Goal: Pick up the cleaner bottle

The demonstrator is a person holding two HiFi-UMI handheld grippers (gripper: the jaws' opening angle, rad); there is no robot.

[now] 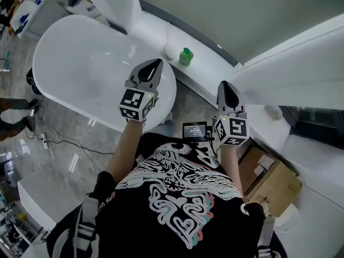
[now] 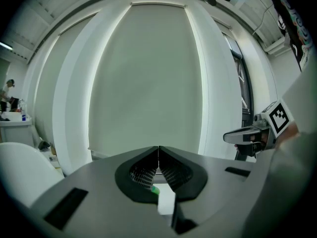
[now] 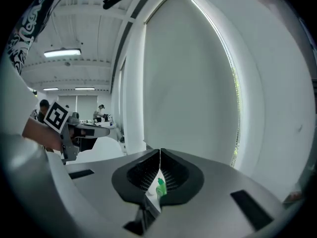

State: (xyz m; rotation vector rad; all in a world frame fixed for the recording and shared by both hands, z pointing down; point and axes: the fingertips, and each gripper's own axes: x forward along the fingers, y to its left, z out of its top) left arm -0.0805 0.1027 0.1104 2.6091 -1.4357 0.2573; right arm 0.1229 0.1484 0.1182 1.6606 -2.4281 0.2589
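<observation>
A small green cleaner bottle (image 1: 186,56) stands upright on the white ledge (image 1: 207,63) behind the bathtub, next to a white round object (image 1: 171,50). My left gripper (image 1: 153,64) is shut with nothing in it and hovers over the tub's rim, a little left of and short of the bottle. My right gripper (image 1: 228,88) is shut and empty too, further right over the floor by the ledge. In the right gripper view the bottle (image 3: 161,187) shows as a green speck below the closed jaws. A green sliver of the bottle (image 2: 155,189) peeks under the jaws in the left gripper view.
A white bathtub (image 1: 91,69) fills the left of the head view. A cardboard box (image 1: 271,180) sits at the right by the wall. Cables (image 1: 64,141) lie on the tiled floor at the left. A small screen (image 1: 194,130) hangs at the person's chest.
</observation>
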